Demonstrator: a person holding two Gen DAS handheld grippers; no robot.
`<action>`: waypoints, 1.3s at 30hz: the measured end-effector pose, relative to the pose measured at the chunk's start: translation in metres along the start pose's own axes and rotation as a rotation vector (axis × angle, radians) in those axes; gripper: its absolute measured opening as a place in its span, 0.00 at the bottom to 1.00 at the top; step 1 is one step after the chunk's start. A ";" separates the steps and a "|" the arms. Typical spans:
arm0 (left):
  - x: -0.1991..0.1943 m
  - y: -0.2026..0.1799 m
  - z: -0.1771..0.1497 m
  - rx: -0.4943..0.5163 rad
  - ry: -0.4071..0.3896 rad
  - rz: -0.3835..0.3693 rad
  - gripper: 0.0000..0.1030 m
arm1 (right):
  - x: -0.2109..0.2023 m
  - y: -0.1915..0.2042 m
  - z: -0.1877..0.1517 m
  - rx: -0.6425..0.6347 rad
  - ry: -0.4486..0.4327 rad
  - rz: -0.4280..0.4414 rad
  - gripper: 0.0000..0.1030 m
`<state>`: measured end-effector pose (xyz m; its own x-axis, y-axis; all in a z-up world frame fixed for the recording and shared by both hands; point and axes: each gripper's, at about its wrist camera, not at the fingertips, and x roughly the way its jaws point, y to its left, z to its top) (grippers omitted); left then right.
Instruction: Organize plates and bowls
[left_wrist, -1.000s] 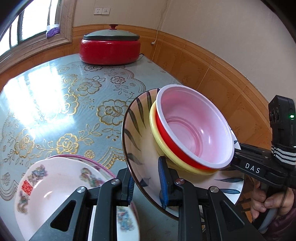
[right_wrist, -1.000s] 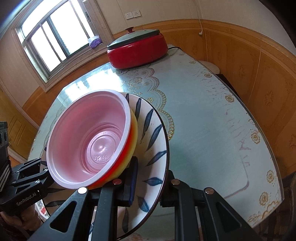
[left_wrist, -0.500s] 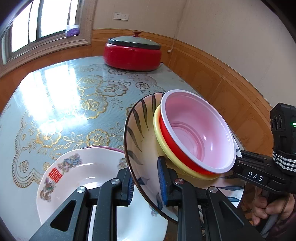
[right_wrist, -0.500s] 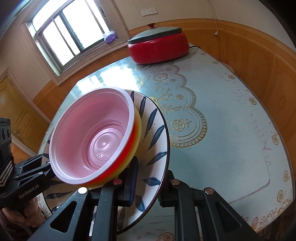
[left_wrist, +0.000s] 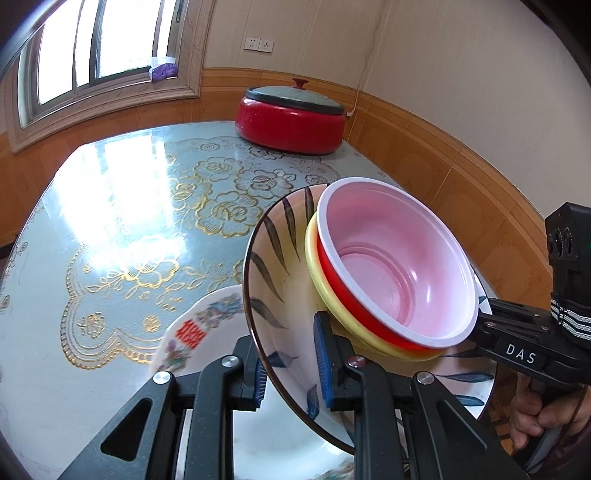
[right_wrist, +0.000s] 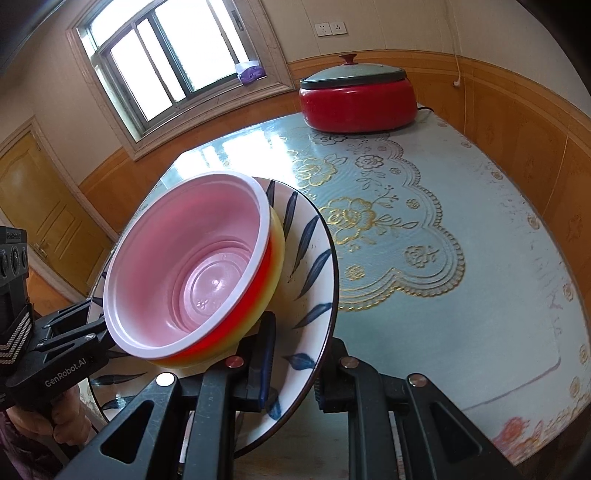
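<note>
A white plate with blue leaves (left_wrist: 284, 280) (right_wrist: 310, 295) is held in the air above the table, with a red bowl (left_wrist: 399, 269) (right_wrist: 192, 269) nested in a yellow bowl (left_wrist: 314, 254) (right_wrist: 277, 243) on it. My left gripper (left_wrist: 290, 369) is shut on the plate's left rim. My right gripper (right_wrist: 291, 365) is shut on its right rim. A white plate with a red character and flowers (left_wrist: 199, 332) lies on the table under the left gripper; it also shows in the right wrist view (right_wrist: 524, 435).
A red electric pot with a grey lid (left_wrist: 291, 118) (right_wrist: 354, 99) stands at the table's far end by the wall. The table (left_wrist: 129, 229) (right_wrist: 461, 221) has a blue cloth with gold flowers. Wooden wall panelling runs along the right side.
Both grippers have lifted the leaf plate with its bowls higher and tilted the view up. The flowered plate now sits lower in the left wrist view, further under the held plate.
</note>
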<state>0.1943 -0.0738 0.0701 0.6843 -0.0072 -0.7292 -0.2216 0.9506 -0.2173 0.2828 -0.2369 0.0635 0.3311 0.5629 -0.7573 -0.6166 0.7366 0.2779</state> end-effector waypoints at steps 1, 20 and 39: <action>-0.002 0.006 -0.001 0.008 0.005 -0.002 0.20 | 0.002 0.007 -0.003 0.006 0.001 -0.003 0.16; 0.001 0.068 -0.037 0.106 0.105 -0.068 0.20 | 0.032 0.069 -0.053 0.086 0.045 -0.129 0.16; 0.010 0.071 -0.039 0.168 0.085 -0.098 0.20 | 0.034 0.077 -0.060 0.036 0.026 -0.325 0.16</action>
<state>0.1586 -0.0183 0.0223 0.6345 -0.1216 -0.7633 -0.0330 0.9824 -0.1838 0.2037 -0.1836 0.0240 0.4876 0.2861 -0.8248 -0.4553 0.8894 0.0394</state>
